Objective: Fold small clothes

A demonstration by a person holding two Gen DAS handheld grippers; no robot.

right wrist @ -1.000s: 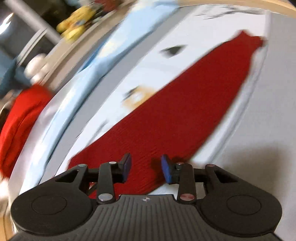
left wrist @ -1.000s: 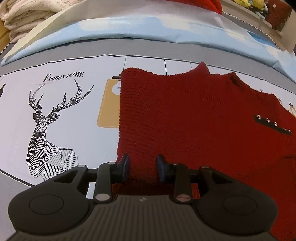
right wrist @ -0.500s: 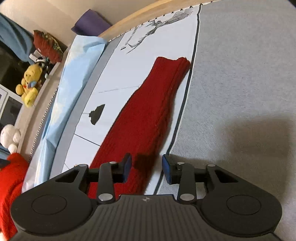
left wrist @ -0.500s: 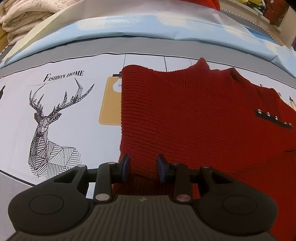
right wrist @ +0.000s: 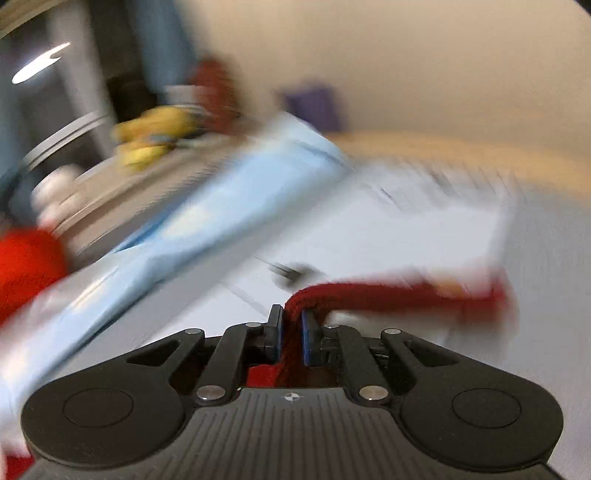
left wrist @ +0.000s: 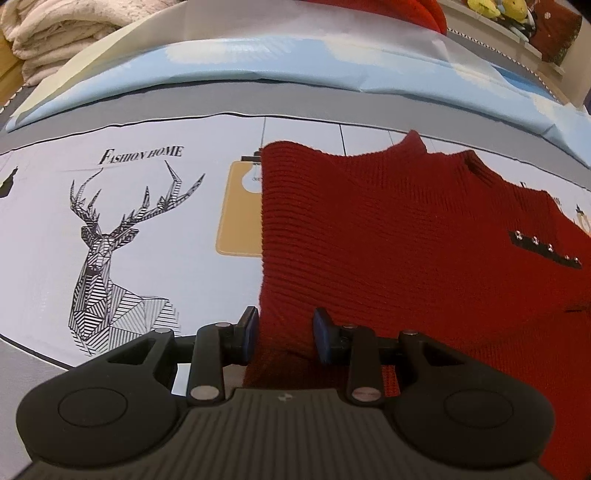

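Note:
A red knit sweater (left wrist: 406,229) lies flat on a printed bed sheet (left wrist: 147,229), with a black studded tab (left wrist: 546,247) near its right side. My left gripper (left wrist: 284,332) is open, its blue pads either side of the sweater's near left edge. In the blurred right wrist view, my right gripper (right wrist: 291,332) is shut on a red knit sleeve (right wrist: 369,295), which trails away to the right over the sheet.
A light blue sheet (left wrist: 295,62) lies folded across the far side of the bed. Cream blankets (left wrist: 55,33) are stacked at the far left. Plush toys (right wrist: 155,136) and another red item (right wrist: 26,266) sit beyond the bed's edge.
My right gripper has closed on the sleeve and swung fast with it, blurring its view. My left gripper stays open and has hardly moved.

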